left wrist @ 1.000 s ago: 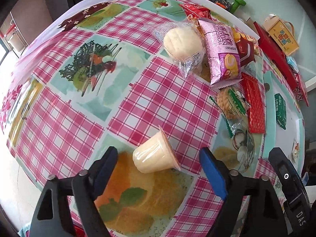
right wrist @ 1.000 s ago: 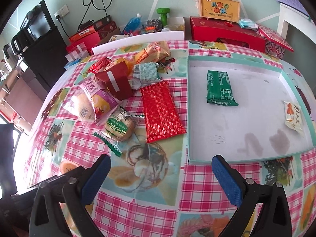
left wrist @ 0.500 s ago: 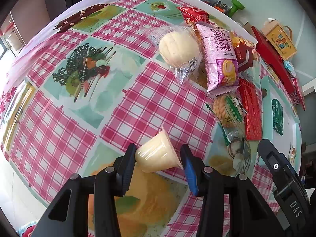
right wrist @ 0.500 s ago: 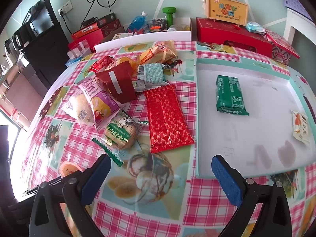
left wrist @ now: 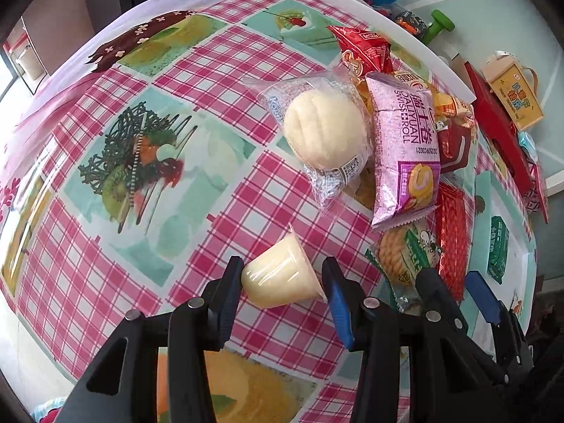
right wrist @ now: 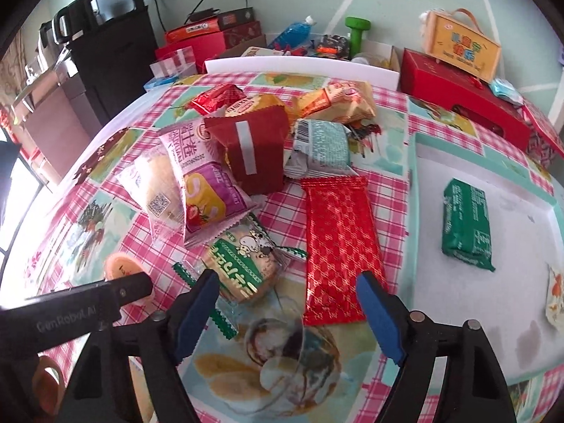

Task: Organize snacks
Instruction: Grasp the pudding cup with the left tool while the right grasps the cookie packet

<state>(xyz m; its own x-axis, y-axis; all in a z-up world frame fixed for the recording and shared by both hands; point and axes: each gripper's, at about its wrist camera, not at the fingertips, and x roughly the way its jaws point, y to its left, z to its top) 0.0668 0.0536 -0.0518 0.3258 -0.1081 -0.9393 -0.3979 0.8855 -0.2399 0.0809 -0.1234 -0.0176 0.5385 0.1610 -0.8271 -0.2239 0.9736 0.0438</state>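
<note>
Sitting between left hand-held gripper (left wrist: pixel 282 282) pads: jelly cup (left wrist: pixel 280 278).

- The tablecloth (left wrist: pixel 218 211) is seen to be smooth, glossy printed plastic.
- The jelly cup (left wrist: pixel 282 278) is made of clear, shiny plastic.
- The bun wrapper (left wrist: pixel 317 130) is thin transparent film, crinkled at its ends.
- The red wafer pack (right wrist: pixel 338 243) is finished in reflective, patterned foil.
- The tray (right wrist: pixel 419 246) is matt and scuffed inside.
- The gripper fingers (right wrist: pixel 380 317) are padded in matt blue.

Your snack pile (right wrist: pixel 268 162) lies on the counter (right wrist: pixel 384 183), left of the tray (right wrist: pixel 416 211). In the tray lie two packets (right wrist: pixel 467 225). The pudding cup (left wrist: pixel 282 278) sits between your left tool's (left wrist: pixel 282 282) pads.
</note>
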